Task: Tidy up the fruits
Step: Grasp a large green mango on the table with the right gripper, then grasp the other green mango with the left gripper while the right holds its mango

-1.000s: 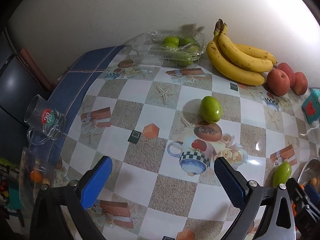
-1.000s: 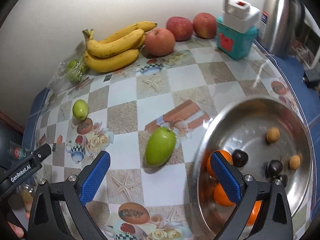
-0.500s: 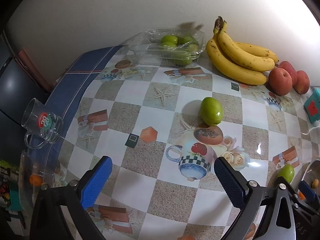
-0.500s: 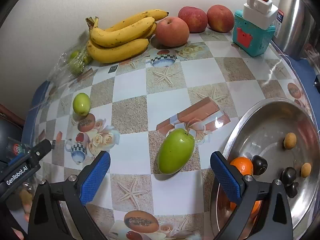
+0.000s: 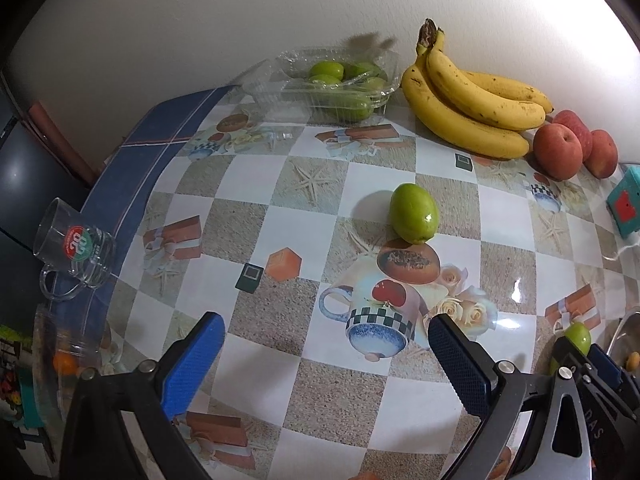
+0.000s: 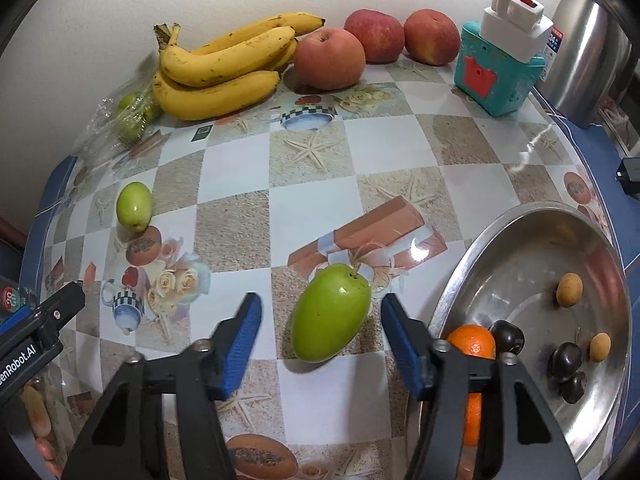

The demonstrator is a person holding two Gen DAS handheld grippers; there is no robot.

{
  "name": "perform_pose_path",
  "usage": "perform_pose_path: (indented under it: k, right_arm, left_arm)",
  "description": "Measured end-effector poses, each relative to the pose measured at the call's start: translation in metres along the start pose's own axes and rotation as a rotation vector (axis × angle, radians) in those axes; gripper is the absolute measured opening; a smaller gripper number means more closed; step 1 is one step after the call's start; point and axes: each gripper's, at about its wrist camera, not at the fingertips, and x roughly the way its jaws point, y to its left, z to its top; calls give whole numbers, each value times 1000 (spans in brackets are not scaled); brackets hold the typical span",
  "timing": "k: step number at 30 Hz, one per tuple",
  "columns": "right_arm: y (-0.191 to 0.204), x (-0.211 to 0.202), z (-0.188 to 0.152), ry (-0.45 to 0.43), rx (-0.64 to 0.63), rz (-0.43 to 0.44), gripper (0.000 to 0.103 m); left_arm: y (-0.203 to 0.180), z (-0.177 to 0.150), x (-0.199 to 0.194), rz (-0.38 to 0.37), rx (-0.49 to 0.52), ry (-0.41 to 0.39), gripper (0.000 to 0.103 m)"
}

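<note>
Right gripper (image 6: 320, 336) closing, fingers not yet touching the green fruit (image 6: 330, 316) between them on the table (image 6: 312, 184); best centred before pinching. Left gripper (image 5: 324, 364) spread, empty. Farther: clear box (image 5: 328, 88), probably its home.

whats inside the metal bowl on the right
The metal bowl holds an orange, three dark round fruits and two small tan ones. The right gripper's finger covers part of the orange and the bowl's near side.

White lettering "enRobot.AI", its start cut off, runs along the left tool (image 6: 38, 336). A glass mug (image 5: 76, 246) bears a round red-and-green badge reading "30". The steel kettle's label (image 6: 554, 42) shows "24".
</note>
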Motion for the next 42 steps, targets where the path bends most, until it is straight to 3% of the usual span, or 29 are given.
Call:
perform_pose_path:
  k: [1,6,28,42]
  right_arm:
    - [-1,1,0,5,6,-5,48]
    - [-4,4,0,11,22,-11,43]
    - [-3,13,1,13,37,13,42]
    - [-10,13,6,5,83,75,41]
  left_arm:
    - [0,0,1,0,2,1,103]
    - [-3,-1,1,1,9,1,103]
    - [-5,-5,16,5,13,39,103]
    - [-3,20,38,-117,-75,55,103]
